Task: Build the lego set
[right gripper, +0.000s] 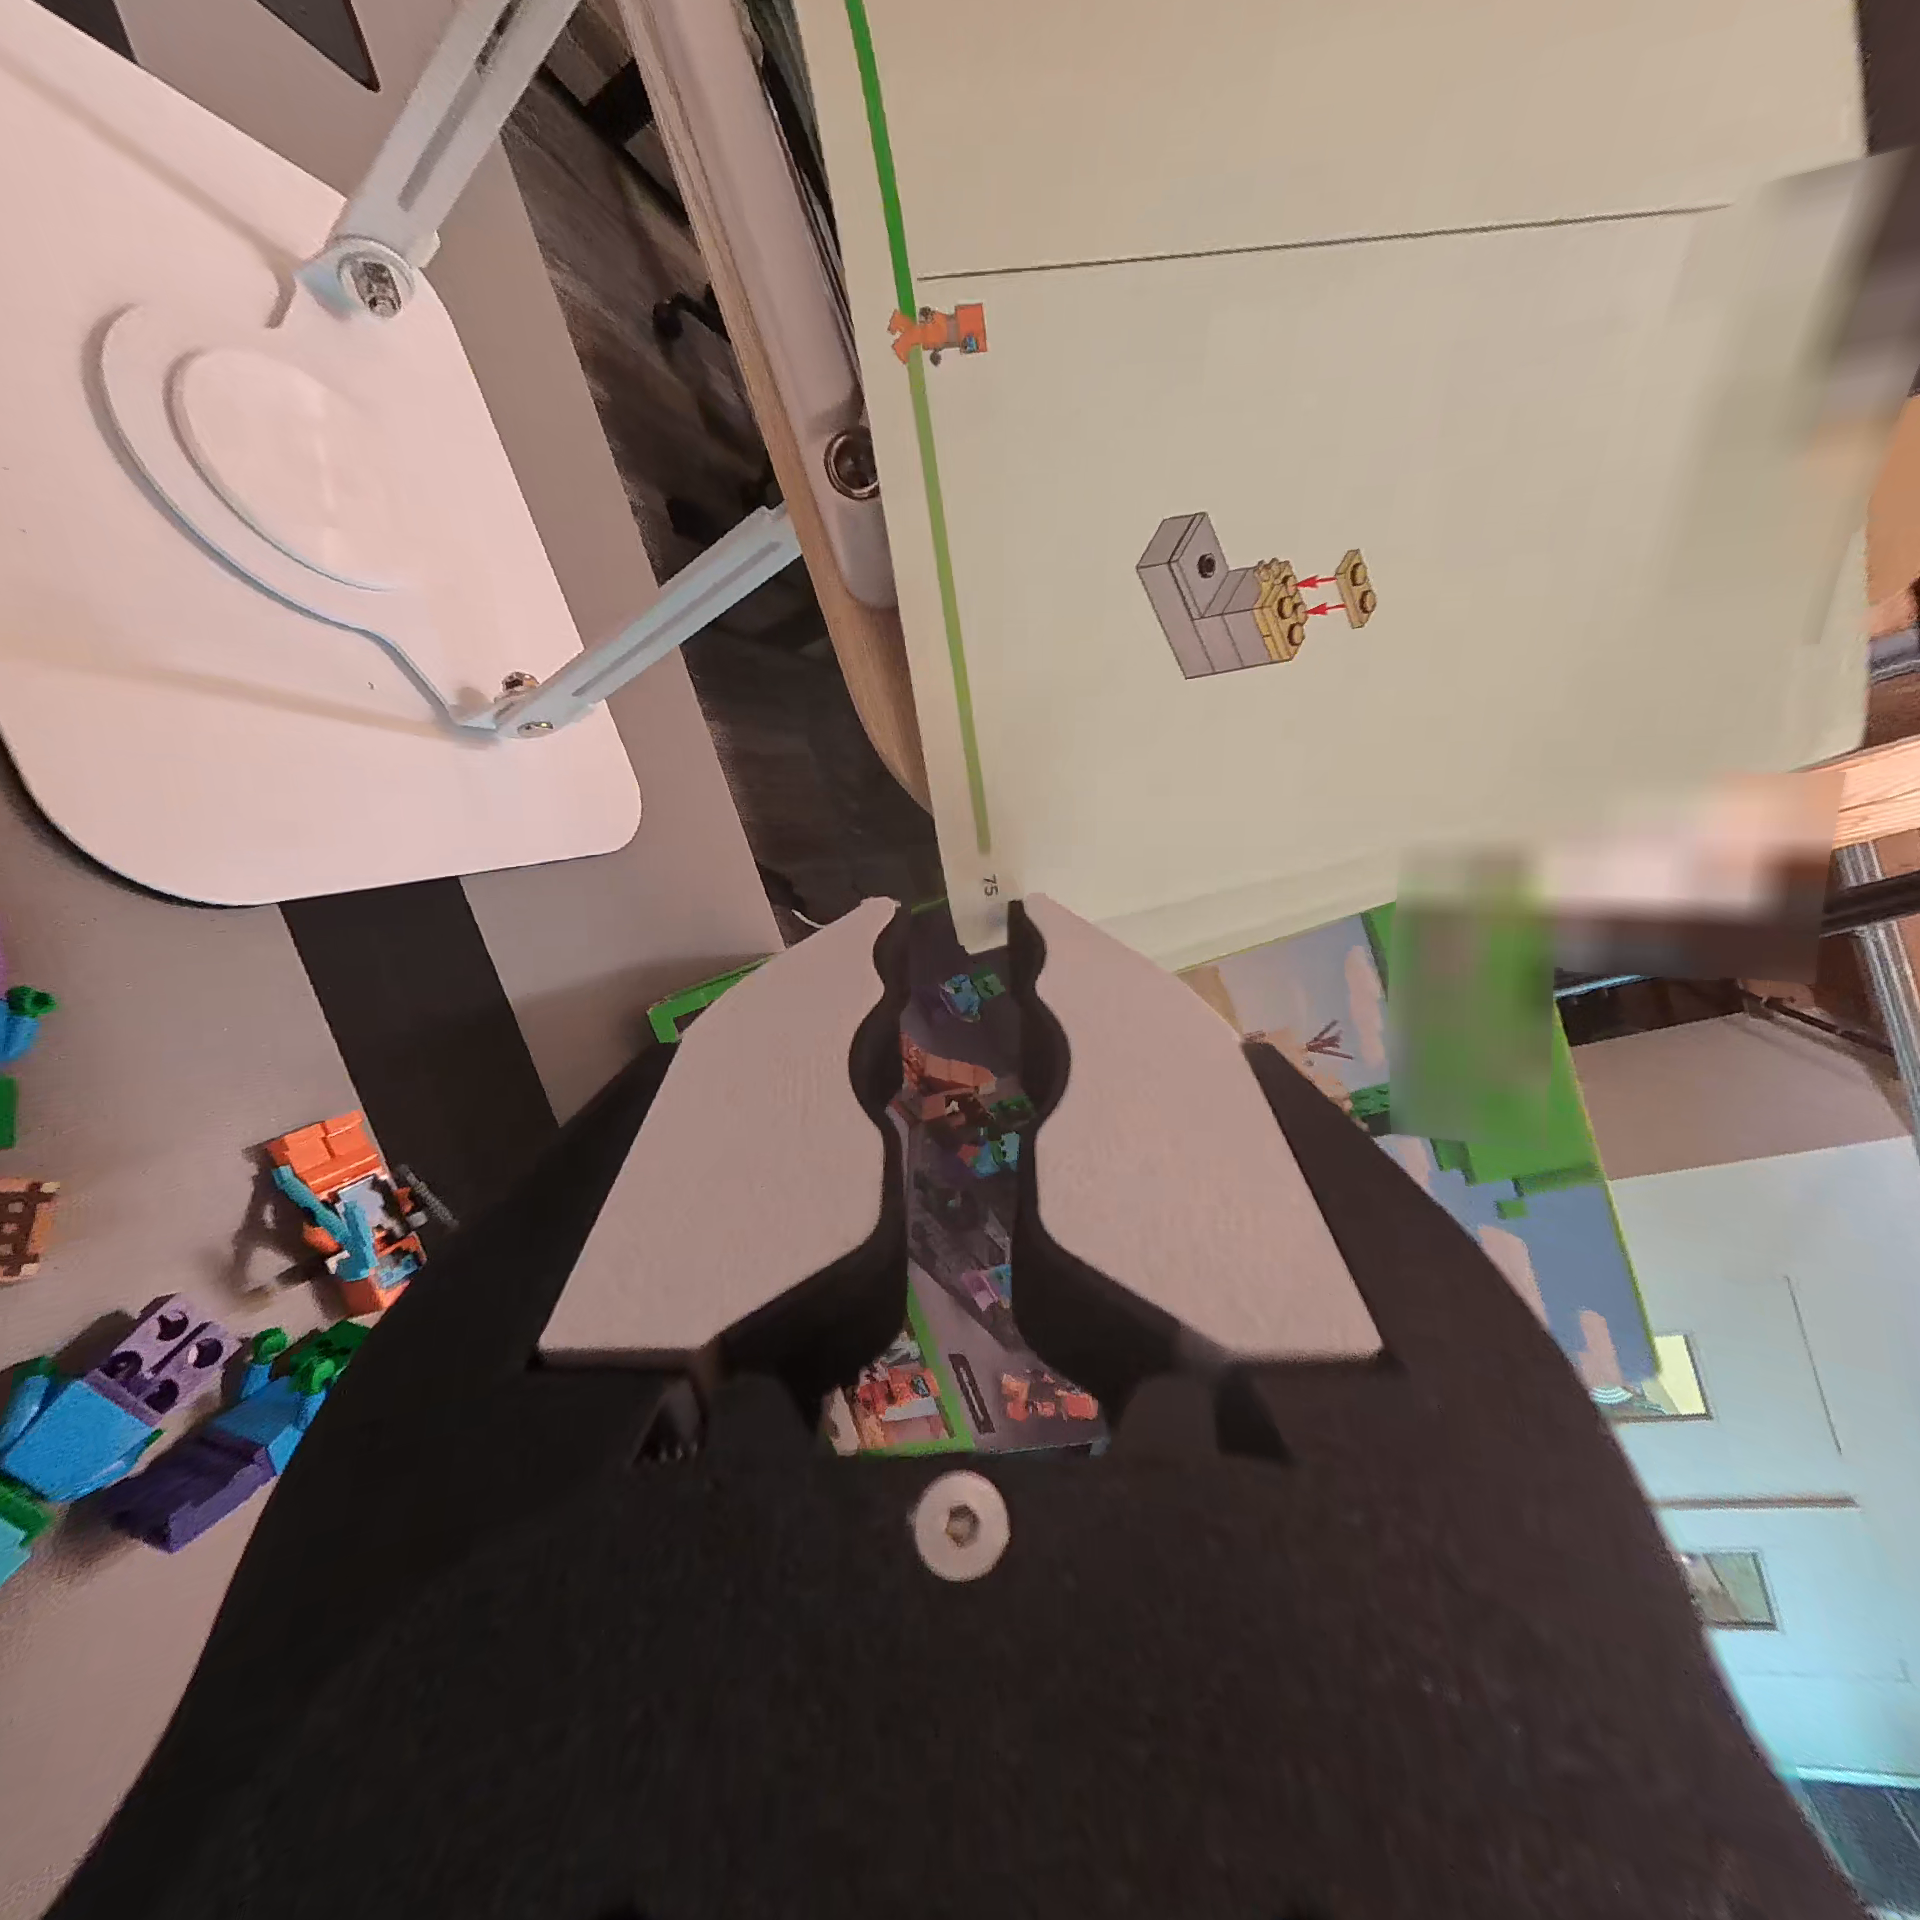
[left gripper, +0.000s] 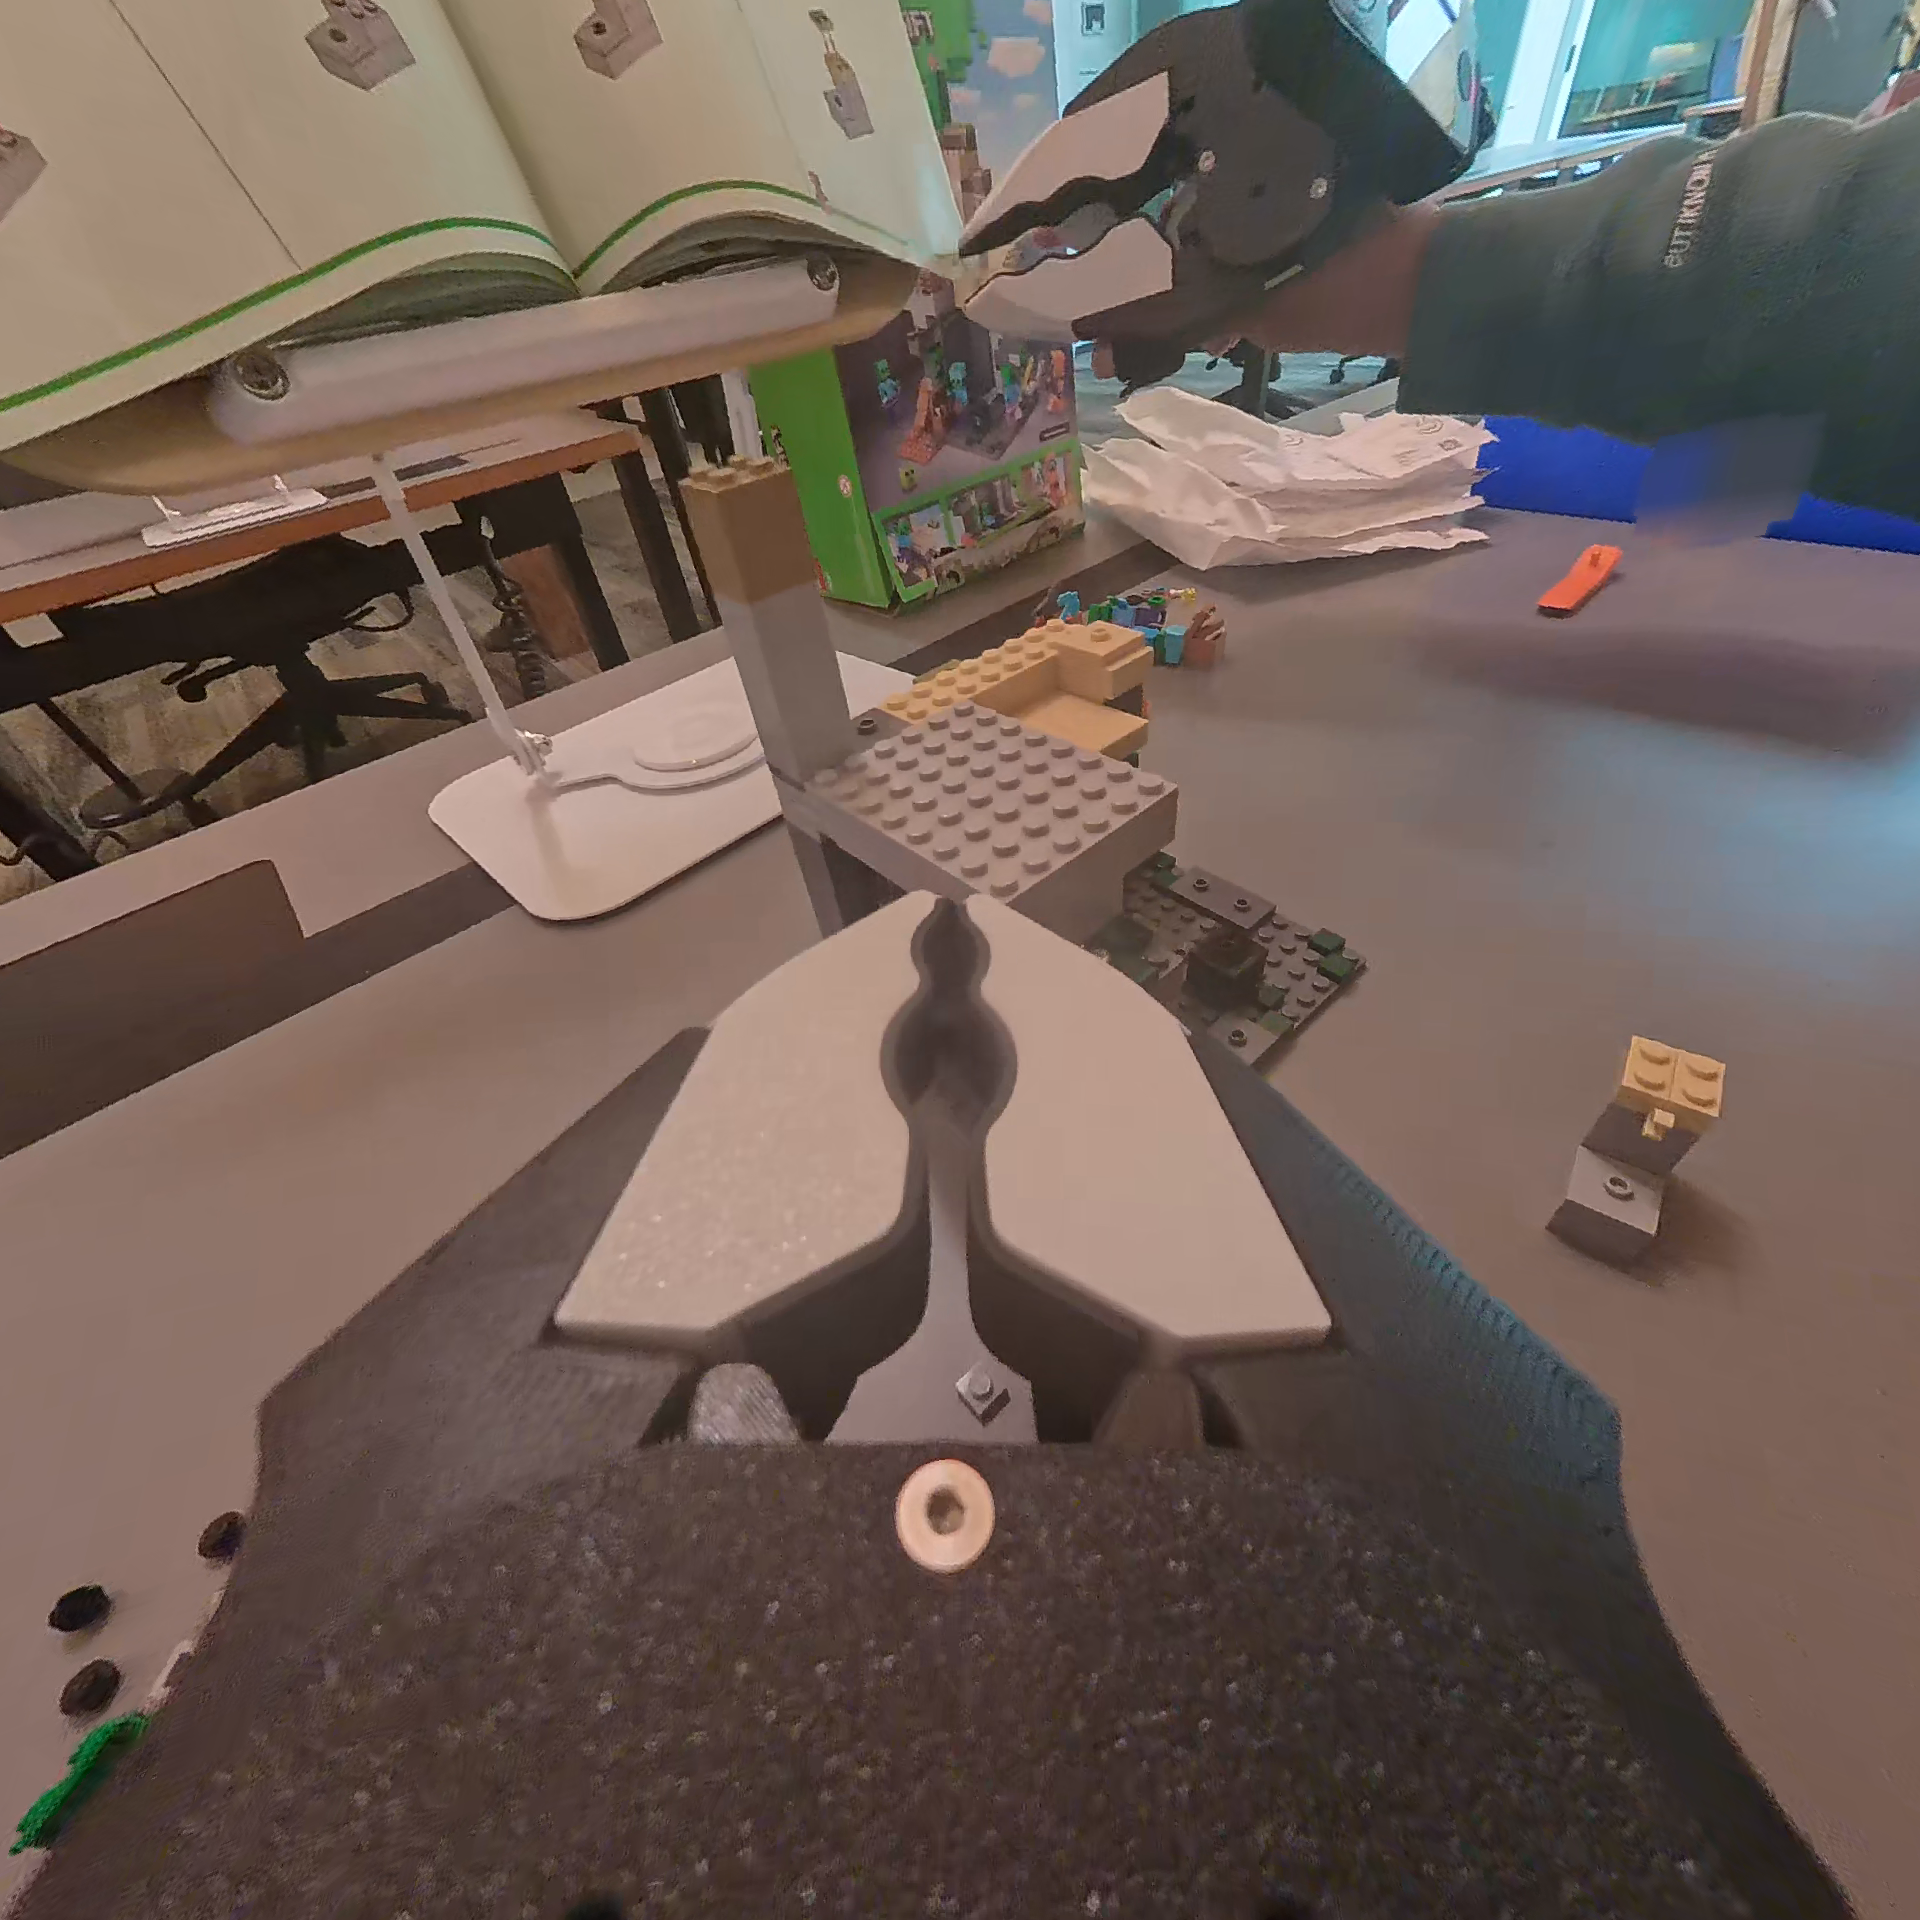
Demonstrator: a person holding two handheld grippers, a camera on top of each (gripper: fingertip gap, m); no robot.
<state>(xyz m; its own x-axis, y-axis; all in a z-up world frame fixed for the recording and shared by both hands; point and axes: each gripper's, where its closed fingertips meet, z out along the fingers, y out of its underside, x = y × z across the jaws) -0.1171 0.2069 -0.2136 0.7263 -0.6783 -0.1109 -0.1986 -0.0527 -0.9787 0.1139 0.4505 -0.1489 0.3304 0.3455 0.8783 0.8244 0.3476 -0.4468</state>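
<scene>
My right gripper (right gripper: 956, 914) is up at the lower corner of an open instruction booklet (right gripper: 1351, 416) on a stand. The page corner (right gripper: 982, 894) stands between its fingers. The right finger touches it and the left finger stands apart, so the jaws are open. In the left wrist view this gripper (left gripper: 971, 275) is at the booklet's (left gripper: 416, 156) right edge. My left gripper (left gripper: 945, 912) is shut and empty, low over the table just in front of a brick build with a grey studded plate (left gripper: 997, 800) and a tall grey and tan column (left gripper: 769, 603).
A small tan and grey sub-assembly (left gripper: 1642, 1143) lies to the right on the grey table. The white stand base (left gripper: 603, 810) sits to the left of the build. A green set box (left gripper: 935, 457), crumpled white bags (left gripper: 1299, 478), an orange tool (left gripper: 1579, 582) and loose minifigures (right gripper: 343, 1205) lie about. Left tips to right tips: about 35 cm.
</scene>
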